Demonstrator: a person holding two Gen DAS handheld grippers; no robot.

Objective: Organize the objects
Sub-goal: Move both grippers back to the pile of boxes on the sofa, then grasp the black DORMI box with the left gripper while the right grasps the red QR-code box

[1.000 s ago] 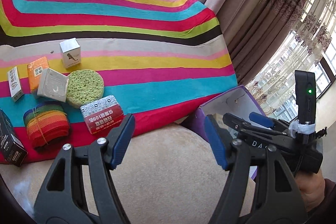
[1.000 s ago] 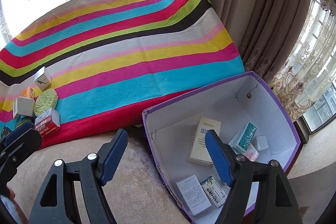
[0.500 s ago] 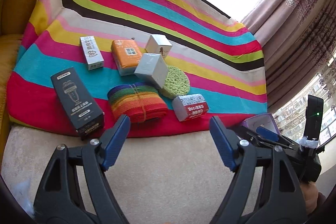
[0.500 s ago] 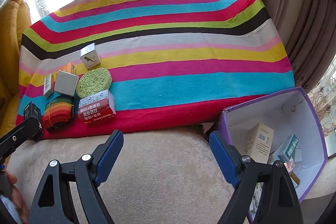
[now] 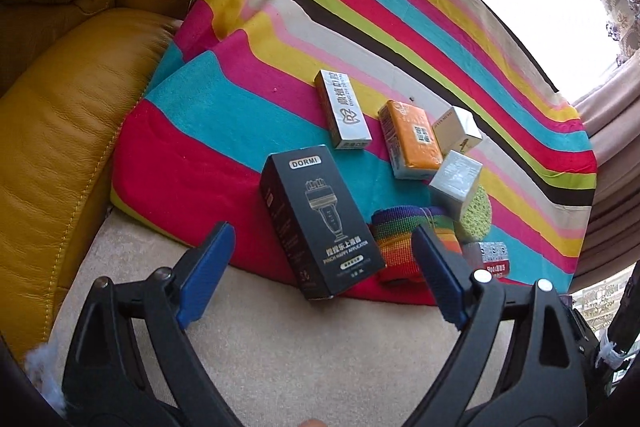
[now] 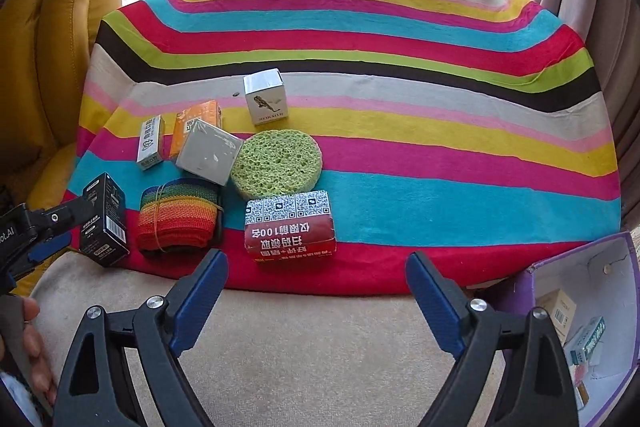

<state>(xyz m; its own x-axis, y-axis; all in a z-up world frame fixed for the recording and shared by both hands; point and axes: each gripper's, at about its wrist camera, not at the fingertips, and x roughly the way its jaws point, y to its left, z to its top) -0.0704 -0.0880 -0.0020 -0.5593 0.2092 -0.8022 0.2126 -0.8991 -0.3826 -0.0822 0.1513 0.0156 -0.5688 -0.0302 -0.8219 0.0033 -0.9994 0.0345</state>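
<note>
Boxes and packets lie clustered on the striped cloth, left of the purple box. Left gripper and right gripper, jaws just spread wide and empty, should straddle 1 item squarely.

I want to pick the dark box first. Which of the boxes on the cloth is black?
The tall black box marked DORMI, at the cloth's near edge; the others are pale, orange or red.
</note>
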